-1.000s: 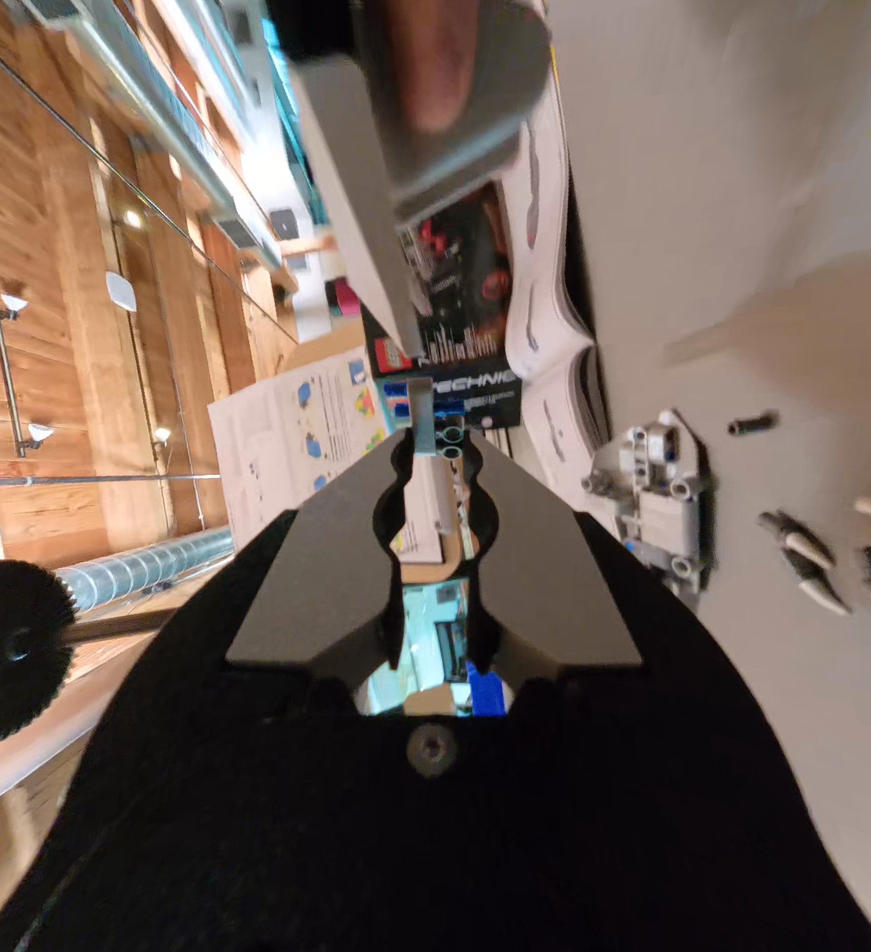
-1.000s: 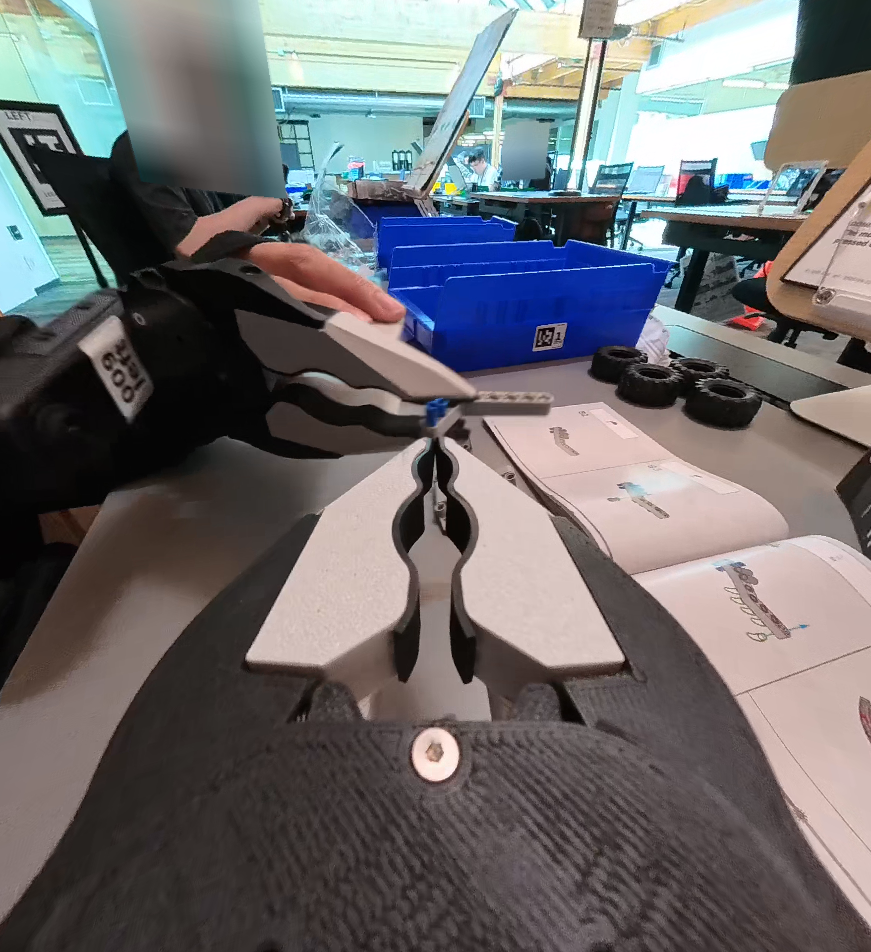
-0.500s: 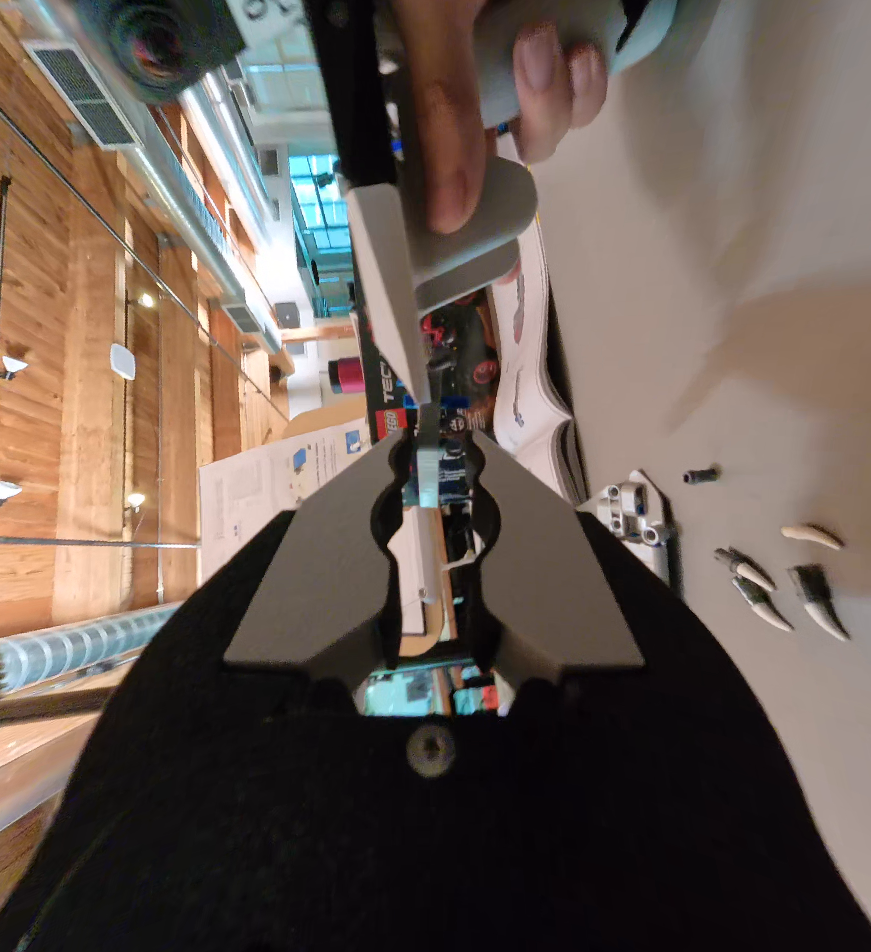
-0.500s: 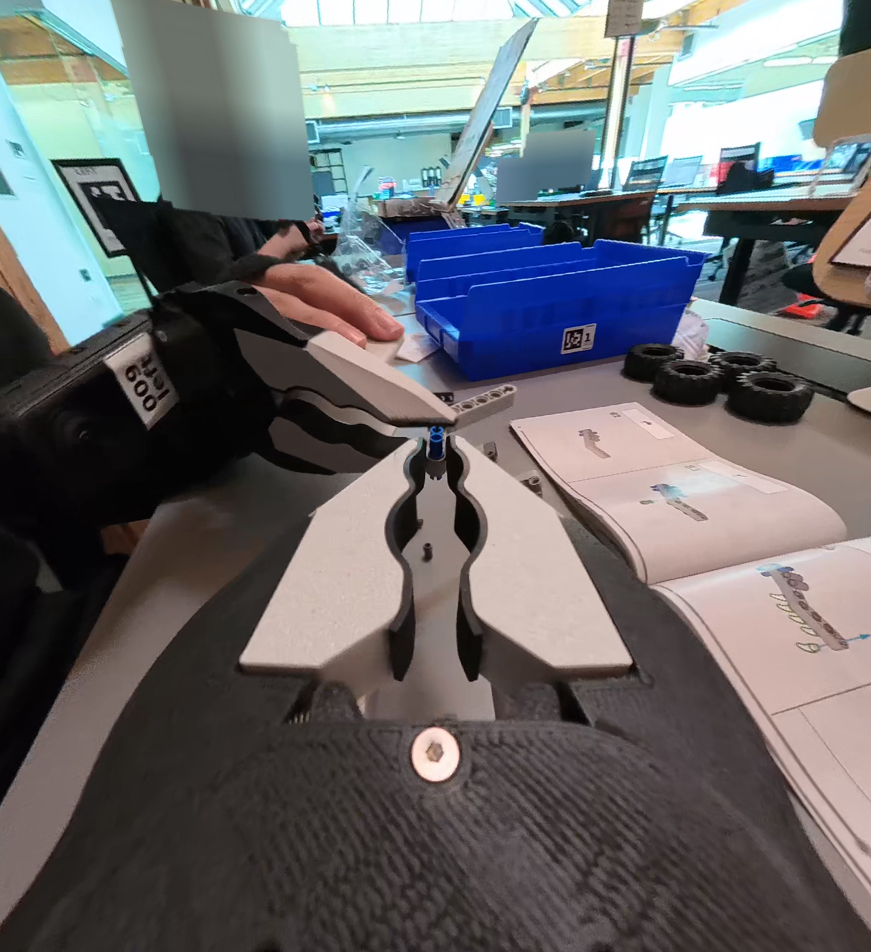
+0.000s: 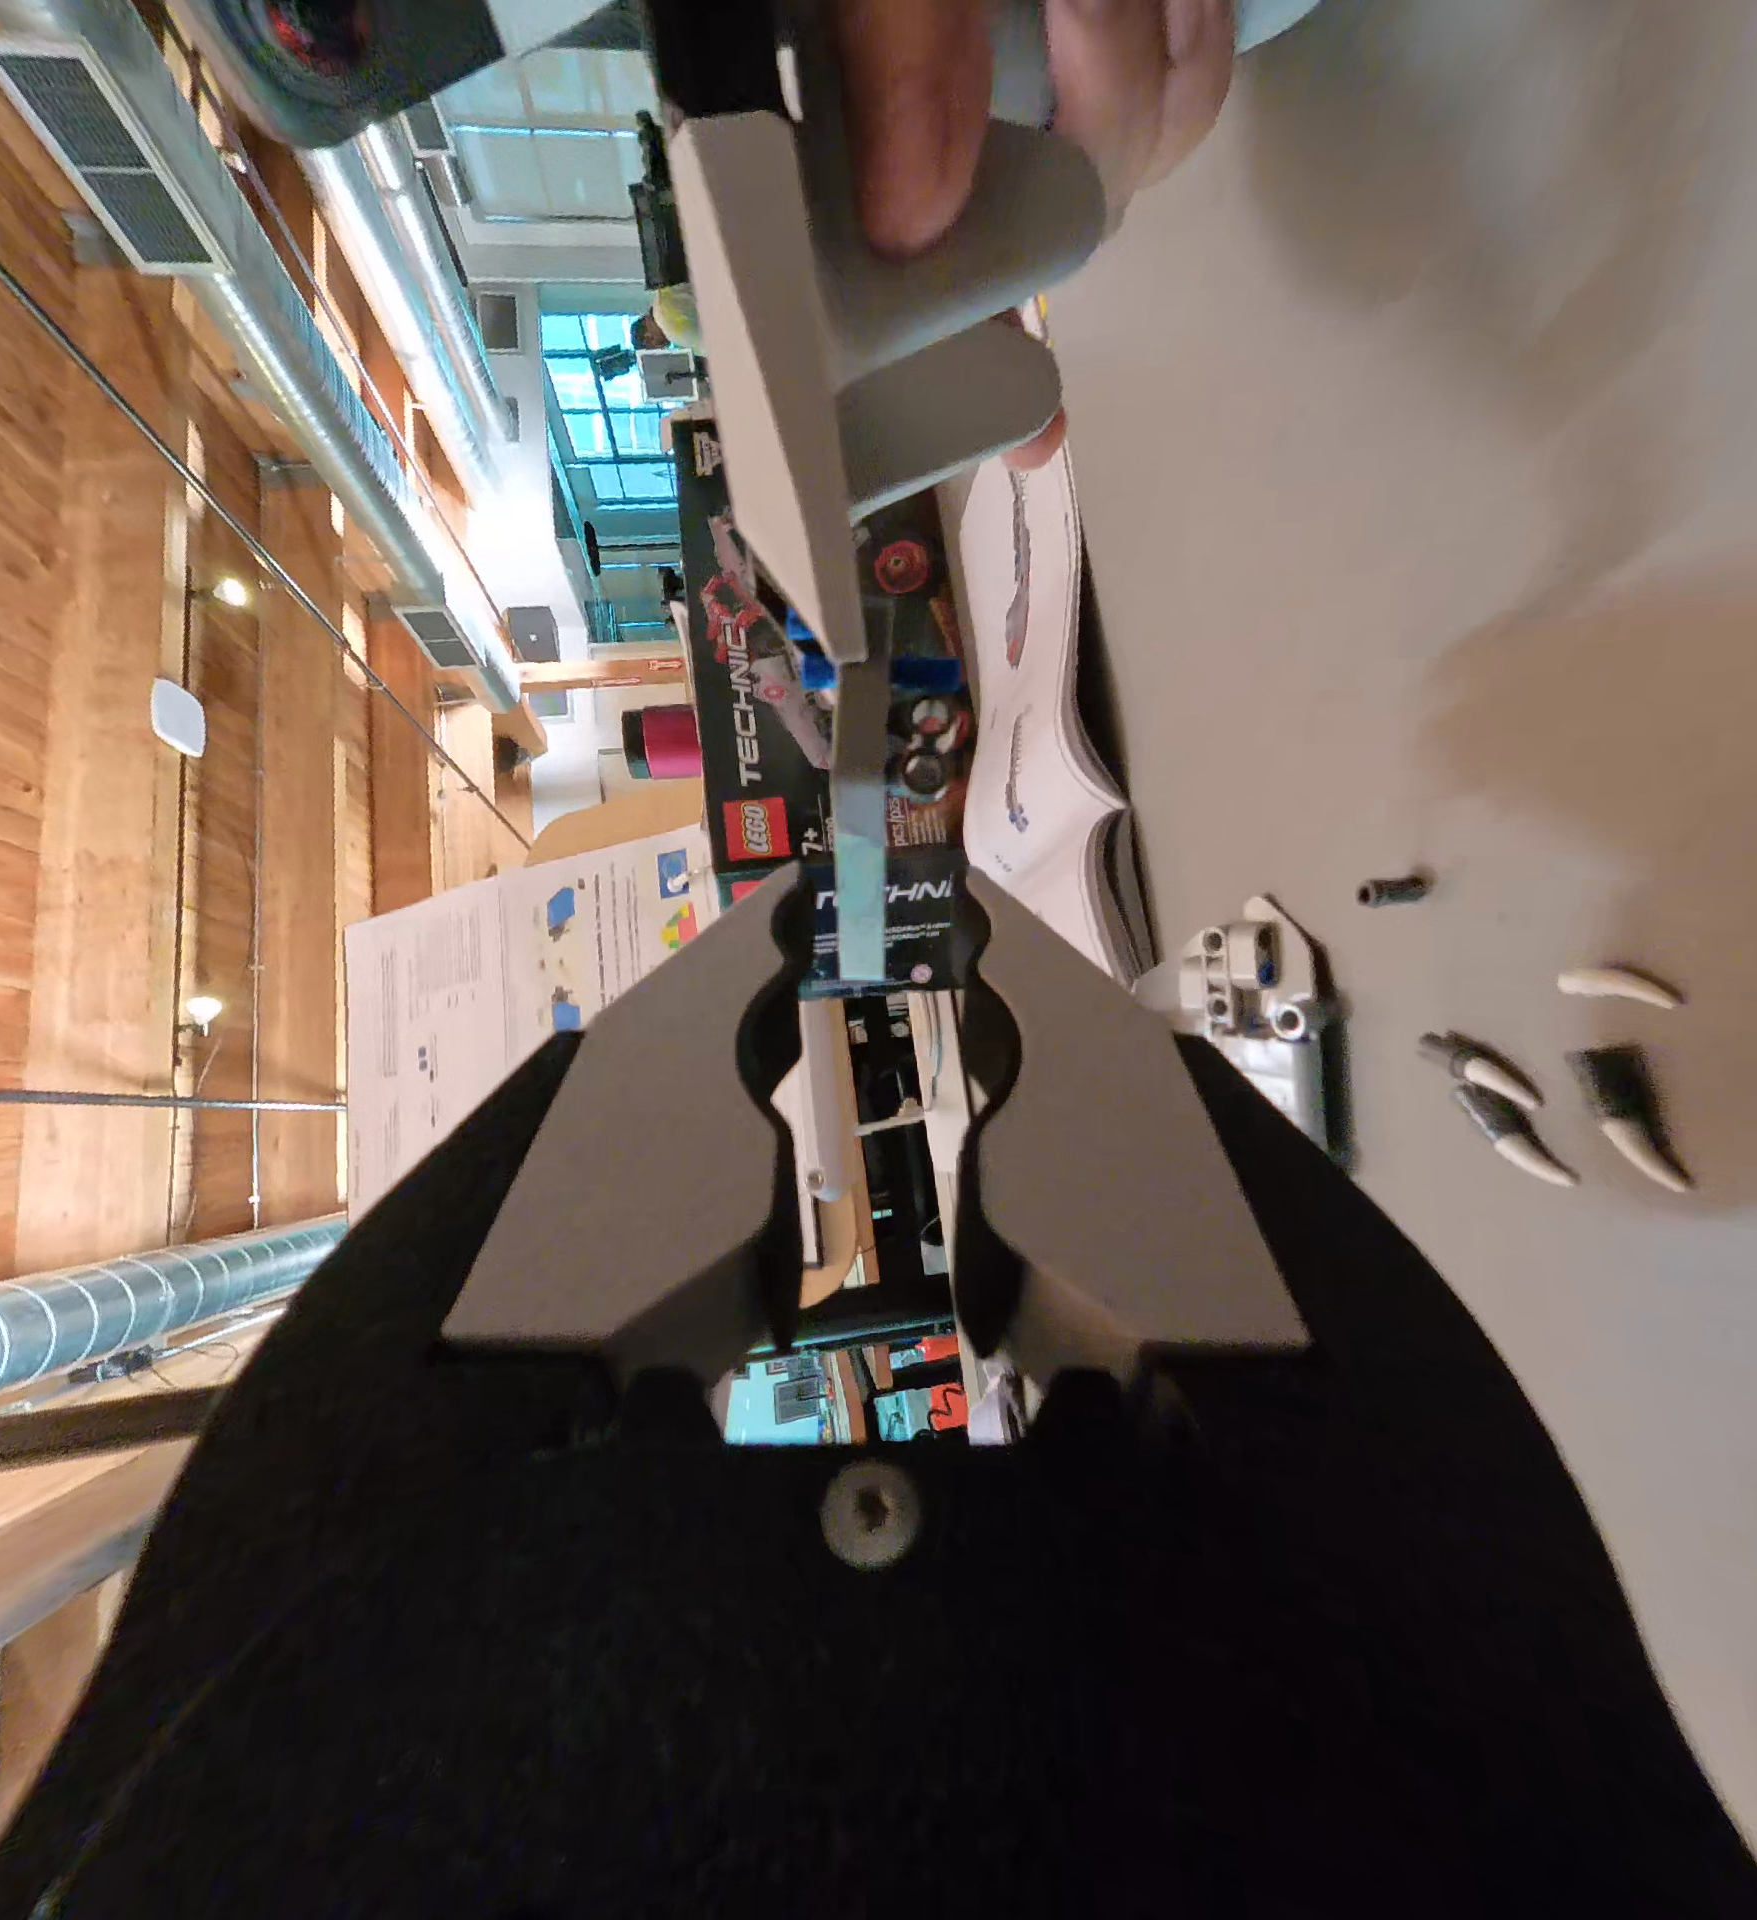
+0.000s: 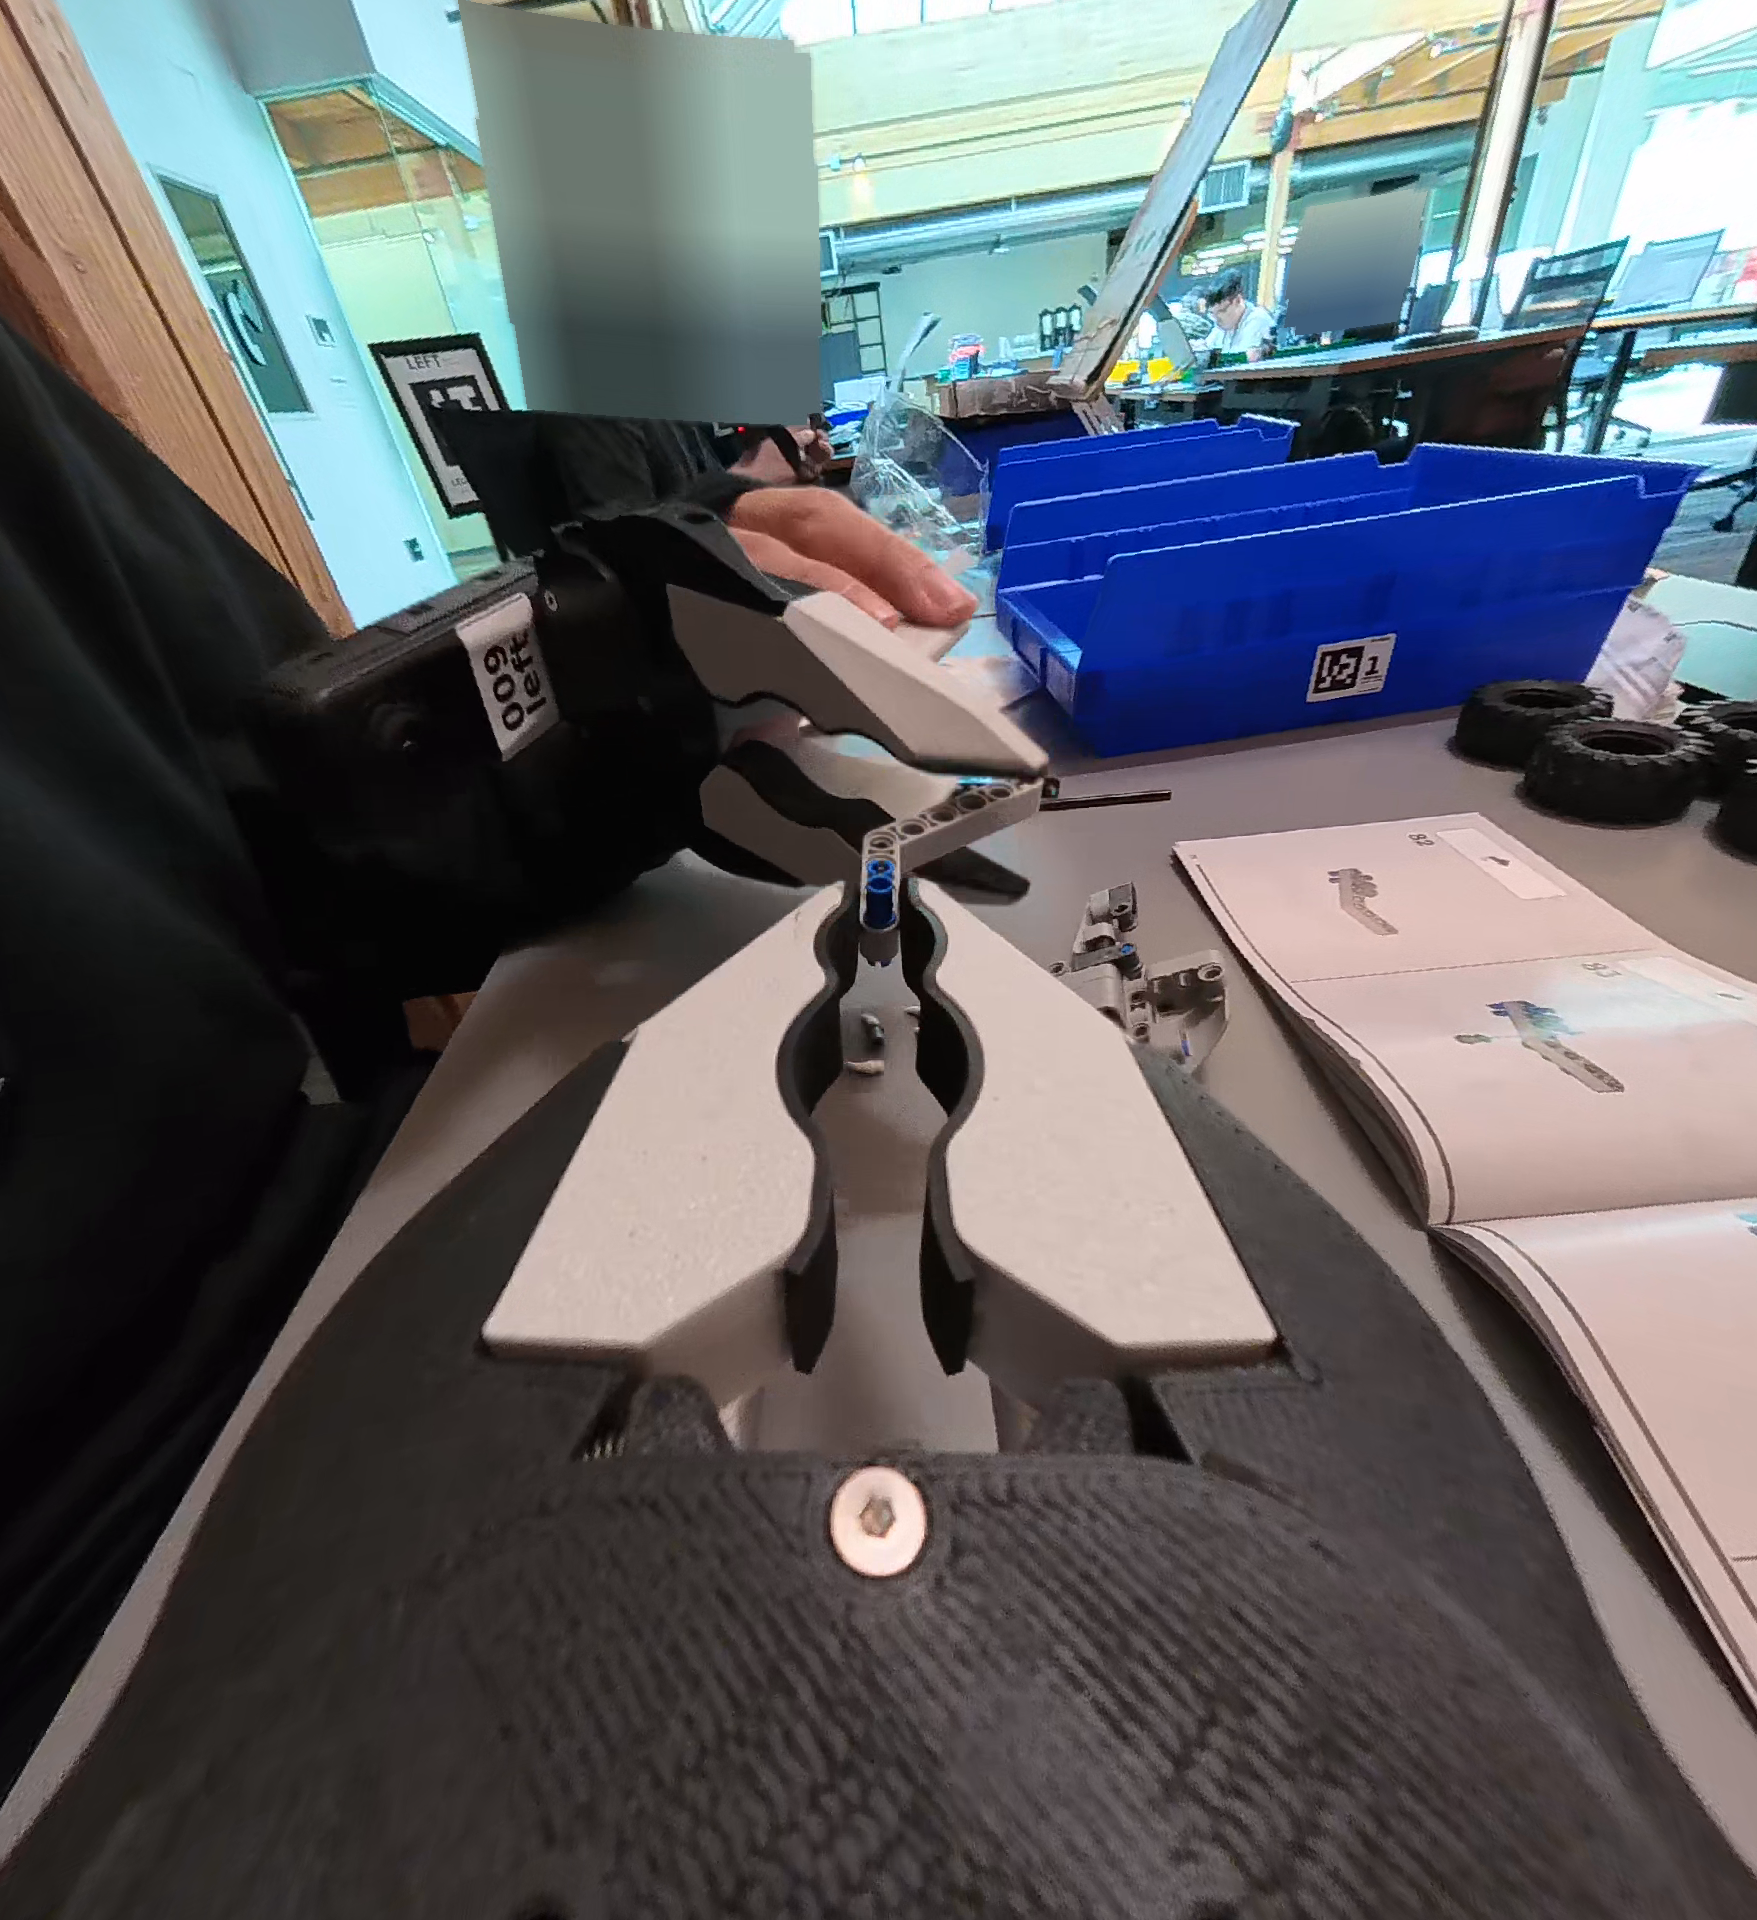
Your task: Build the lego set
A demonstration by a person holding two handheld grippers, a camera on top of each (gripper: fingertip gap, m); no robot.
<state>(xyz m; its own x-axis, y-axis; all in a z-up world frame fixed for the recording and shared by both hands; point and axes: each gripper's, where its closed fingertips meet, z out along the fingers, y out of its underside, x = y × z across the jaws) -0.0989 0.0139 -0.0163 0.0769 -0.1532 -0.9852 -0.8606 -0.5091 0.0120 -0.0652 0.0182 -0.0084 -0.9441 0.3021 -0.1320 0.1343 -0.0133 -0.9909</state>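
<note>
Only right wrist view shows blue bins behind left gripper.

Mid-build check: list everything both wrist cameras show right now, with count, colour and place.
bent beam: one, light grey, held in the left tongs
pin: one, blue, in the right tongs, at the beam's lower end
sub-assembly: one, grey, on the table beside the booklet
claw pieces: four, white and black, on the table
small pin: one, black, near the claws
axle: one, black, on the table behind the beam
booklet: one, white, open
tyres: four showing, black, far right
bins: at least two, blue, at the back
set box: one, black, behind the booklet
table: grey
left tongs: shut on the beam
right tongs: shut on the pin
</note>
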